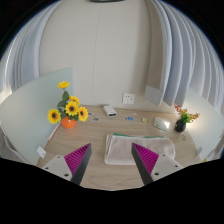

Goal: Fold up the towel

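Note:
A pale grey-white towel [138, 147] lies folded flat on the wooden table [95, 138], just ahead of my fingers and a little to the right. My gripper [112, 160] is open and empty, hovering above the table short of the towel's near edge. The right finger [146, 160] overlaps the towel's near right part; the left finger [77, 159] is over bare wood. Both show magenta pads.
An orange pot of yellow sunflowers [68, 110] stands at the far left. A small dark vase with flowers [183, 119] stands at the far right, with a white object [161, 123] beside it. Small items [111, 112] lie near the back wall. Frosted panels flank the table.

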